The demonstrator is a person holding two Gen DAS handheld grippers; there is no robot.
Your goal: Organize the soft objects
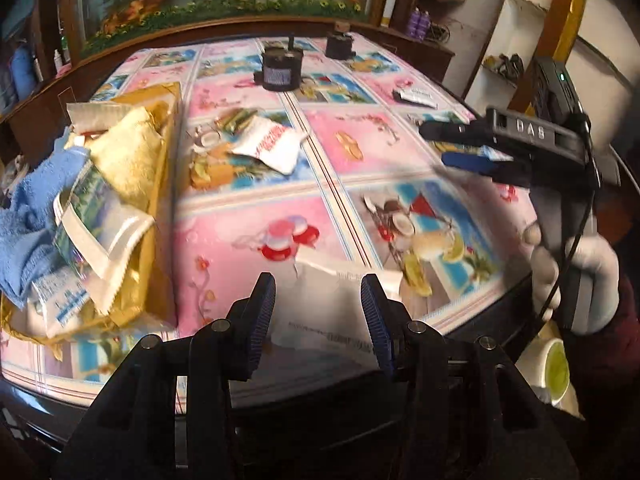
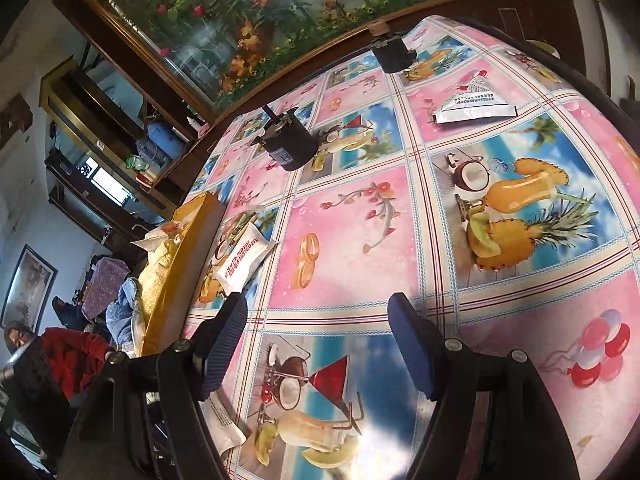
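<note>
A gold box (image 1: 160, 200) at the table's left holds a blue towel (image 1: 28, 216), a yellow cloth (image 1: 128, 160) and several soft packets. It also shows in the right wrist view (image 2: 180, 276). My left gripper (image 1: 318, 316) is open, its fingers either side of a white packet (image 1: 332, 308) lying at the table's near edge. A white packet with red print (image 1: 272, 146) lies beside the box and also shows in the right wrist view (image 2: 244, 260). Another white packet (image 2: 474, 110) lies far right. My right gripper (image 2: 320, 344) is open and empty above the table.
Two black motor-like objects (image 1: 280, 70) (image 1: 339, 46) stand at the back of the table. The tablecloth (image 2: 352, 248) is pink and blue with fruit pictures. A dark wooden ledge and an aquarium are behind. A white cup (image 1: 554, 372) sits below the table's right edge.
</note>
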